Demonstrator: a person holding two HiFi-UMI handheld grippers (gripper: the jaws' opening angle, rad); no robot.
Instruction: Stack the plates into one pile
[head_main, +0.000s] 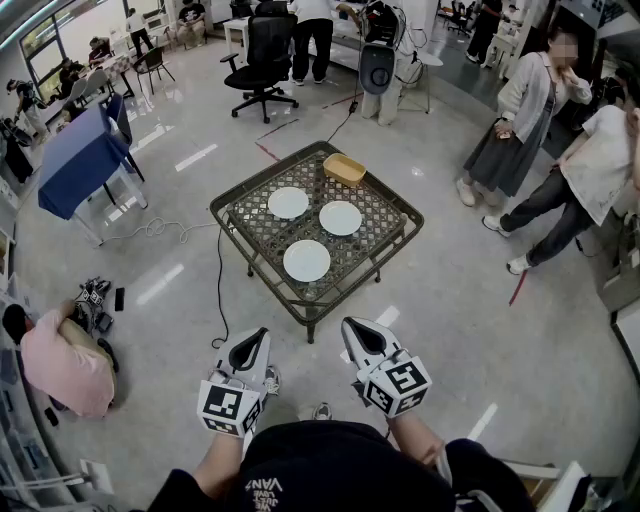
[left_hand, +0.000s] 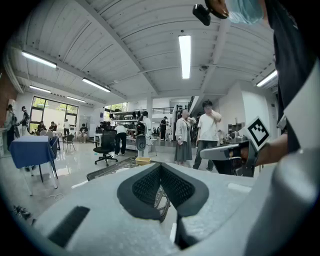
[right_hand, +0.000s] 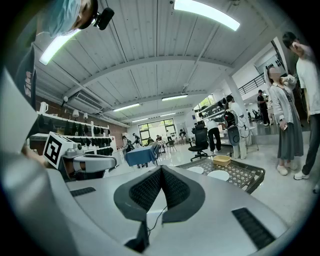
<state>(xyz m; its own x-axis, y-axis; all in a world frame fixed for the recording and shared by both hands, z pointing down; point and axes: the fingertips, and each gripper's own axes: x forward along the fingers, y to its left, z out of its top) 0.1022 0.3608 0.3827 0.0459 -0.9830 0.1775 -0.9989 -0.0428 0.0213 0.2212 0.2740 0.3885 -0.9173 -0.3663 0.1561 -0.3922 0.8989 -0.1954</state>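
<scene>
Dark ribbed pads (left_hand: 150, 185) line the jaws of your left gripper (left_hand: 161, 166), and those jaws are pressed together with nothing between them. Your right gripper (right_hand: 161, 170) matches it: jaws closed tip to tip, empty. In the head view both grippers, left (head_main: 250, 347) and right (head_main: 360, 335), hang side by side just in front of your body. They are short of the near corner of the low lattice surface (head_main: 252, 256) and touch nothing.

Three white plates lie flat on that surface, each apart from the others and none stacked. One is at the back left (head_main: 288, 203), one at the back right (head_main: 341, 218), and one nearest you (head_main: 306, 260). A shallow yellow basket (head_main: 344, 168) sits at the far corner, beyond the plates.

The right gripper view shows only two plates, a nearer one (right_hand: 218, 175) and a farther one (right_hand: 196, 170). The basket (right_hand: 221, 160) lies behind them, and the third plate cannot be made out. In the left gripper view the closed jaws cover most of the surface. Only its edge (left_hand: 112, 169) and the basket (left_hand: 143, 160) show, and no plate is clearly seen.

Your hands are largely hidden behind the marker cubes, and your body is cut off at the bottom of the head view. Bystanders (head_main: 530, 110) stand to the right, and a person (head_main: 65, 365) crouches on the floor at the lower left.
</scene>
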